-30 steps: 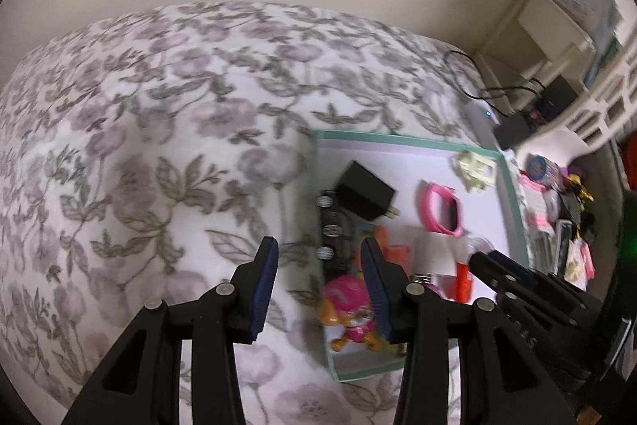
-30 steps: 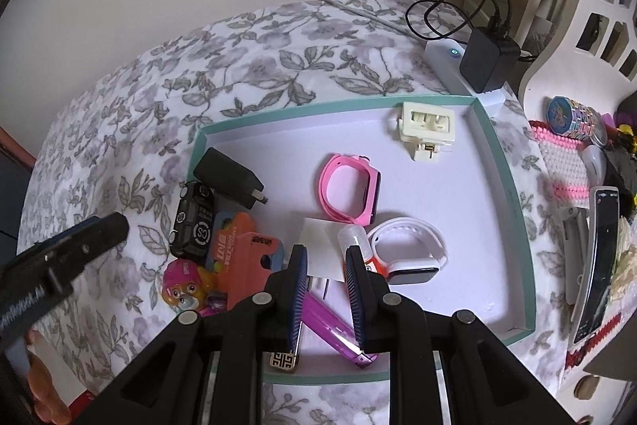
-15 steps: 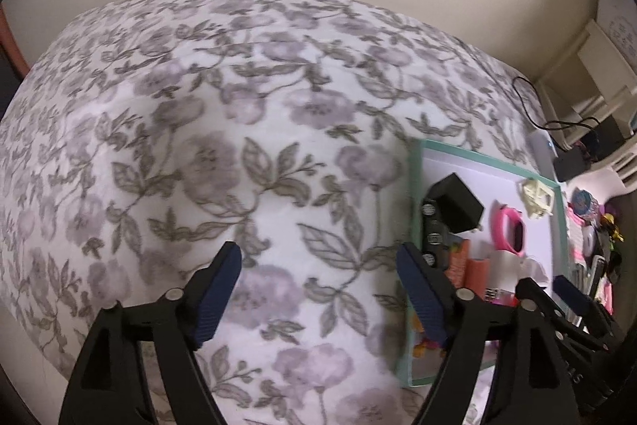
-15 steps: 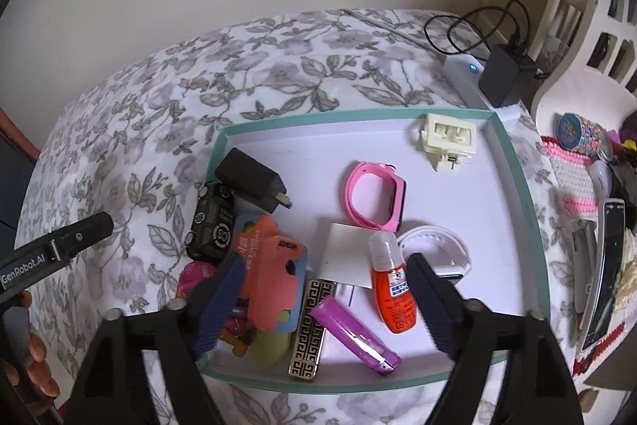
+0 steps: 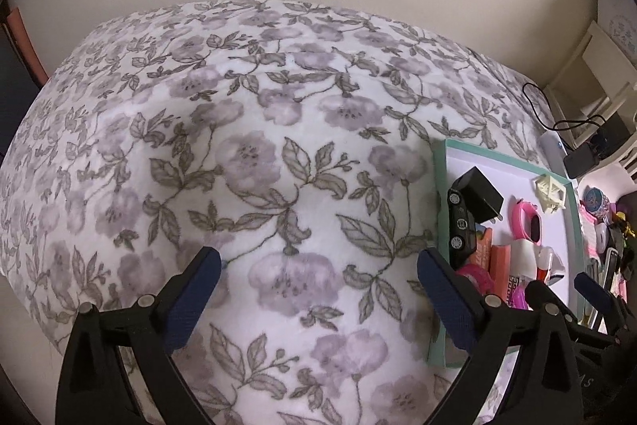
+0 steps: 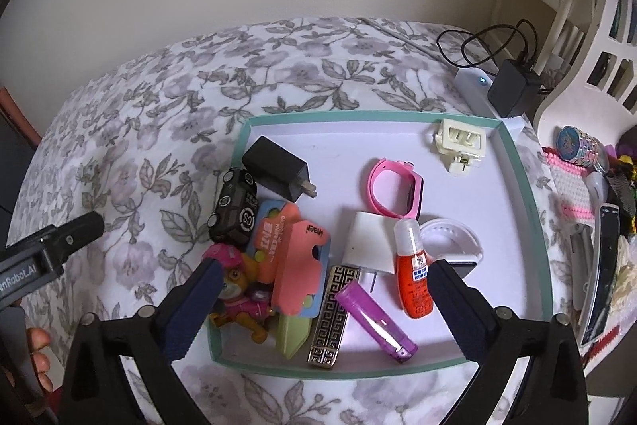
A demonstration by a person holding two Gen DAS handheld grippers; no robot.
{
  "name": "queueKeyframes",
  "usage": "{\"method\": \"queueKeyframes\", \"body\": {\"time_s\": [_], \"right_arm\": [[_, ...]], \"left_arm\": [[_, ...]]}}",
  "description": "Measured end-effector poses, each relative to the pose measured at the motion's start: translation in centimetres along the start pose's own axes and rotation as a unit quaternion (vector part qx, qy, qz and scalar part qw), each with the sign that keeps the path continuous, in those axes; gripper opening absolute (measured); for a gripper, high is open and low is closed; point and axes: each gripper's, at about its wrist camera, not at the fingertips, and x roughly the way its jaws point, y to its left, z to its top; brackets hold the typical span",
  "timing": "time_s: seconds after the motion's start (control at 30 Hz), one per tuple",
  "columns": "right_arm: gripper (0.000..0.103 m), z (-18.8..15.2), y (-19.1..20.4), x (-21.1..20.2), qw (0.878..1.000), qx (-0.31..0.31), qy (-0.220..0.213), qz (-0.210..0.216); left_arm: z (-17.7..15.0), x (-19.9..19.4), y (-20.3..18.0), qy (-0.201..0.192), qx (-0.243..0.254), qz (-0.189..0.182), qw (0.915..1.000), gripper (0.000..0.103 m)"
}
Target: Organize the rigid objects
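Two tools are hanging spread wide and empty over a bed [image 5: 254, 162] with a floral cover. The left tool [image 5: 318, 265] is hovering above bare cover, and the teal-rimmed tray [image 5: 437, 194] is sitting at its three o'clock, just beside its right finger. The right tool [image 6: 322, 277] is hanging over the near half of the tray [image 6: 374, 116], gripping nothing. Going left to right in the right wrist view, the black toy car [image 6: 235, 210] is leaning against the tray's nine o'clock wall with the black charger plug [image 6: 274, 168] touching it at its one o'clock, the pup figurine [image 6: 239, 289] is lying at seven o'clock partly under the orange card [image 6: 298, 261], then come the patterned gold bar [image 6: 332, 309], the purple tube [image 6: 374, 321], the white block [image 6: 368, 241], the orange-and-white bottle [image 6: 412, 273], the pink watch band [image 6: 394, 192], the white band [image 6: 454, 241] and the cream clip [image 6: 462, 144] at one o'clock. The step in hand seems to be choosing the next piece. To do it well, the right tool should probably be coming down on something lying free, such as the purple tube or the bottle, with its fingers set across the narrow width. The heaped pieces at eight o'clock look likely to shift if pulled first.
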Motion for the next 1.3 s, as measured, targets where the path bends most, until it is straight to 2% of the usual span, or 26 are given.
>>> {"method": "queueKeyframes", "body": {"time_s": [0.43, 0.73, 1.3], "right_arm": [[0.103, -0.9, 0.3, -1.9, 1.000, 0.008, -0.013, -0.002], [0.103, -1.1, 0.5, -2.9, 1.000, 0.007, -0.025, -0.007], [0.103, -0.9, 0.8, -2.9, 1.000, -0.005, -0.029, -0.011]], "left_arm": [[-2.1, -1.9, -0.7, -0.008, 0.040, 0.020, 0.9990, 0.099], [-2.7, -3.1, -0.1, -0.026, 0.035, 0.026, 0.9987, 0.099], [-2.3, -3.3, -0.2, -0.031, 0.041, 0.041, 0.9978, 0.099]]}}
